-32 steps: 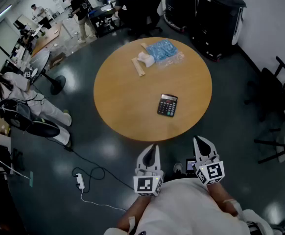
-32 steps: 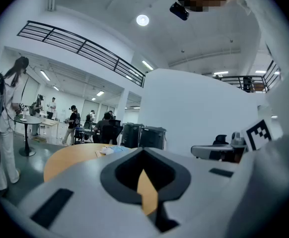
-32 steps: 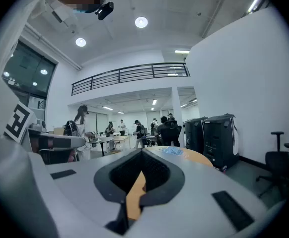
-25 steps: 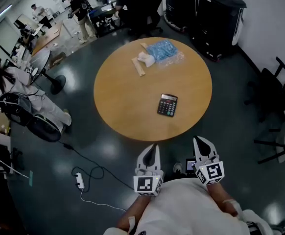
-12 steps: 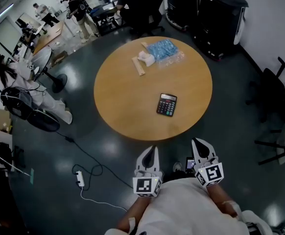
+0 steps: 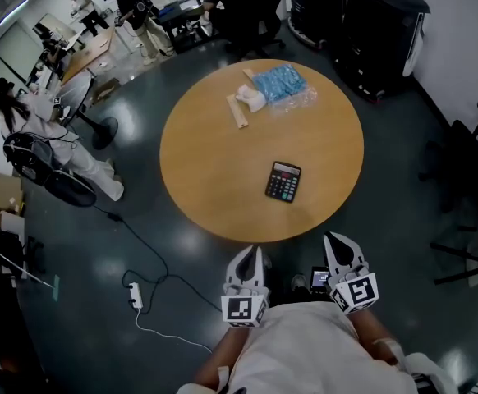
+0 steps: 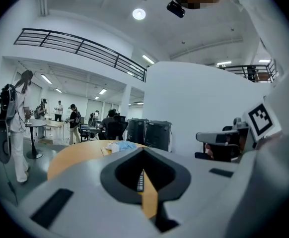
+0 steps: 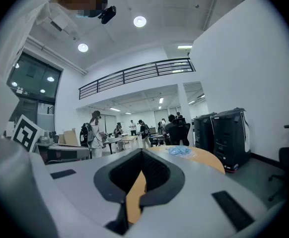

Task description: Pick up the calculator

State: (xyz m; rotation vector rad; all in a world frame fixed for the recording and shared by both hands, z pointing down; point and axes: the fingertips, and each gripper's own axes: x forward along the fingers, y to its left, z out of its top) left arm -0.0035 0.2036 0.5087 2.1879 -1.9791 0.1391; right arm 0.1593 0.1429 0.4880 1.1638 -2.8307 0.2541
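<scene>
The black calculator (image 6: 282,181) lies flat on the round wooden table (image 6: 214,179), towards its near right side. Both grippers hover short of the table's near edge, over the dark floor, pointing at the table. My left gripper (image 6: 250,259) is shut with nothing in it. My right gripper (image 6: 339,247) is also shut and empty, nearest the calculator. In the left gripper view the shut jaws (image 7: 144,152) fill the foreground, and a sliver of the calculator (image 7: 140,180) shows through their gap. The right gripper view shows its shut jaws (image 8: 142,150) and the tabletop (image 8: 204,156) beyond.
A blue plastic bag (image 6: 278,84), a white cloth (image 6: 245,95) and a wooden stick (image 6: 236,113) lie at the table's far side. Black cabinets (image 6: 379,31) stand behind, office chairs (image 6: 469,154) to the right. A power strip (image 6: 135,296) lies on the floor; people stand far left.
The table and calculator sit slightly lower and to the right in the head view. Both grippers have crept a little towards the table edge and stay shut.
</scene>
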